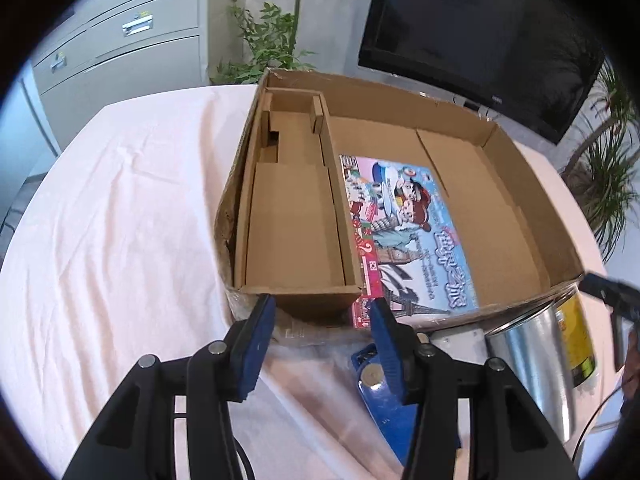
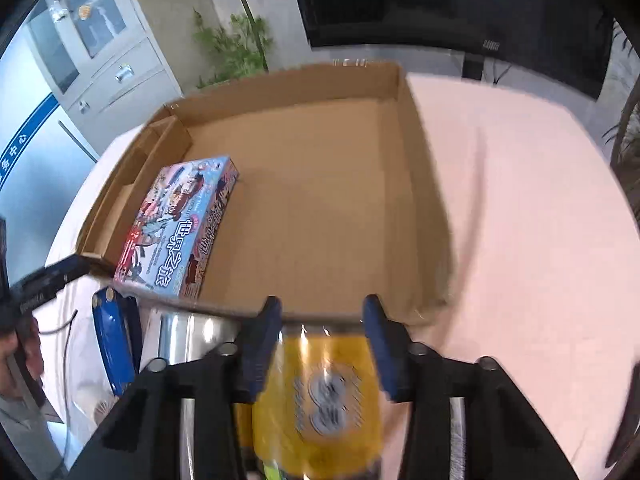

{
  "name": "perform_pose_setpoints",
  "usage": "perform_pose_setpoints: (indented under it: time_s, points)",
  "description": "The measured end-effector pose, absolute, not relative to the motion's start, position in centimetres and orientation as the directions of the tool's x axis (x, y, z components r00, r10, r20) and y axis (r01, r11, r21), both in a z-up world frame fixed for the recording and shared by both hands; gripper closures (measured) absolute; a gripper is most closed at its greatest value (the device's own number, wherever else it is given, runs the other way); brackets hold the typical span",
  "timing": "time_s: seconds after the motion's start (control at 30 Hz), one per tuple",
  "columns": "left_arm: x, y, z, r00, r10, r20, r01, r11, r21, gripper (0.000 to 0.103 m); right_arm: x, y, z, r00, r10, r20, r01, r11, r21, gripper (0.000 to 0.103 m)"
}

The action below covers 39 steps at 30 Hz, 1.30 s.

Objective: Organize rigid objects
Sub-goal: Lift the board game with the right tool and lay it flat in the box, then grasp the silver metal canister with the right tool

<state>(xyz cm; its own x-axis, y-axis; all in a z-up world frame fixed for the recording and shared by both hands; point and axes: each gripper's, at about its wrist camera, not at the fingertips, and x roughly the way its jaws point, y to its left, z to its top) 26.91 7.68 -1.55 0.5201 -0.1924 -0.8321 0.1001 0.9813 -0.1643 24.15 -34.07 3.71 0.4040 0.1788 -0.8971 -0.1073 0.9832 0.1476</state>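
Note:
A wide, shallow cardboard box (image 1: 516, 184) stands on the pink tablecloth; a colourful game box (image 1: 404, 232) lies flat inside it, next to a cardboard insert (image 1: 296, 216). My left gripper (image 1: 322, 308) is open and empty, just before the box's near wall. A silver tin with a yellow label (image 1: 548, 364) stands to its right. In the right wrist view the cardboard box (image 2: 416, 184) and the game box (image 2: 180, 228) show again. My right gripper (image 2: 320, 312) is open, its fingers either side of the tin (image 2: 320, 396). A blue object (image 2: 116, 348) lies left of it.
The blue object (image 1: 384, 400) lies on the tablecloth (image 1: 120, 240) by my left gripper. A grey cabinet (image 1: 120, 48), plants (image 1: 268, 44) and a dark monitor (image 1: 480, 28) stand behind the table. Bare cloth (image 2: 532, 216) lies right of the box.

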Motion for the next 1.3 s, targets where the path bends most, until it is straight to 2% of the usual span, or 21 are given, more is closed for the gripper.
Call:
perform_pose_setpoints:
  time_s: [0.07,0.1,0.13,0.17,0.2,0.23,0.27,0.3,0.33,0.47,0.53,0.67,0.7,0.73,0.87,0.9,0.93,1.0,1.17,1.27,1.3]
  points:
    - [25.5,7.9,-0.1,0.562,-0.167,-0.810,0.070,0.986,-0.154,0.055,21.5,-34.9,5.3,0.446,0.282,-0.849,-0.141,0.959,0.244,0.060]
    - [24.1,7.9,1.1,0.609,-0.139,-0.781,0.059,0.990,-0.130,0.054,20.0,-35.2,6.1,0.464,0.329,-0.823,-0.148,0.944,0.294,0.040]
    - [22.3,7.7,2.6,0.663,-0.109,-0.741,0.051,0.994,-0.101,0.044,18.7,-35.2,6.9,0.477,0.375,-0.795,-0.152,0.926,0.345,0.011]
    - [20.1,7.4,4.2,0.726,-0.093,-0.682,0.048,0.995,-0.084,0.034,16.7,-35.0,7.5,0.471,0.437,-0.766,-0.181,0.898,0.401,0.006]
    - [18.1,7.1,5.3,0.778,-0.078,-0.624,0.042,0.996,-0.073,0.012,15.4,-34.7,7.7,0.449,0.479,-0.755,-0.216,0.877,0.428,0.009]
    - [16.6,6.8,6.1,0.813,-0.063,-0.579,0.034,0.998,-0.060,0.000,13.7,-33.8,7.7,0.411,0.511,-0.755,-0.260,0.859,0.441,0.014]
    - [14.3,6.2,7.1,0.854,-0.039,-0.519,0.027,0.999,-0.030,0.001,12.7,-32.9,7.4,0.397,0.504,-0.767,-0.274,0.863,0.425,0.020]
    - [13.4,5.9,7.4,0.860,-0.029,-0.509,0.027,1.000,-0.012,0.001,11.9,-32.4,6.8,0.386,0.488,-0.782,-0.270,0.871,0.410,0.033]
    - [12.4,5.3,7.7,0.856,-0.022,-0.517,0.034,0.999,0.013,0.001,11.4,-32.0,5.7,0.364,0.478,-0.800,-0.257,0.877,0.407,0.038]
    - [9.9,4.7,7.3,0.827,-0.043,-0.560,0.024,0.999,-0.041,0.001,11.7,-31.2,0.5,0.275,0.470,-0.839,-0.149,0.883,0.445,0.049]
    - [9.9,4.3,6.1,0.779,-0.109,-0.618,0.071,0.994,-0.086,0.001,11.6,-31.4,0.0,0.293,0.489,-0.822,-0.144,0.872,0.468,0.047]
    - [10.5,3.0,2.5,0.594,-0.337,-0.730,0.154,0.939,-0.307,0.001,9.7,-31.2,0.1,0.273,0.470,-0.839,-0.187,0.882,0.433,0.050]
    - [10.5,2.9,1.9,0.562,-0.379,-0.735,0.162,0.922,-0.352,0.001,8.9,-31.1,-0.2,0.244,0.429,-0.870,-0.193,0.900,0.390,0.075]
    - [10.7,2.4,1.0,0.515,-0.456,-0.726,0.177,0.885,-0.431,0.001,8.4,-30.2,-1.2,0.218,0.398,-0.891,-0.196,0.912,0.359,0.086]
    - [12.4,0.1,-1.0,0.442,-0.516,-0.734,0.206,0.855,-0.477,0.001,6.1,-31.4,-1.8,0.130,0.455,-0.881,-0.210,0.881,0.425,0.082]
    - [12.9,-0.3,-1.3,0.438,-0.512,-0.739,0.207,0.857,-0.472,0.001,6.4,-32.3,-0.9,0.163,0.476,-0.864,-0.193,0.874,0.445,0.067]
    - [13.8,-0.6,-1.4,0.431,-0.527,-0.732,0.217,0.848,-0.483,0.001,6.7,-33.2,-0.1,0.192,0.495,-0.847,-0.178,0.867,0.466,0.039]
    - [15.3,-1.0,-1.5,0.419,-0.552,-0.721,0.235,0.833,-0.501,0.001,7.6,-35.3,1.5,0.269,0.541,-0.797,-0.135,0.840,0.525,0.018]
    - [20.0,-3.6,-3.2,0.319,-0.573,-0.754,0.275,0.818,-0.505,0.002,11.8,-34.0,0.6,0.213,0.607,-0.765,-0.145,0.794,0.590,0.020]
    - [22.1,-5.3,-4.3,0.272,-0.579,-0.769,0.297,0.810,-0.505,0.005,13.9,-32.4,-0.7,0.174,0.605,-0.777,-0.154,0.796,0.585,0.032]
    - [22.5,-5.8,-5.0,0.238,-0.582,-0.778,0.292,0.806,-0.514,0.010,14.4,-32.1,-1.2,0.169,0.593,-0.787,-0.153,0.805,0.574,0.039]
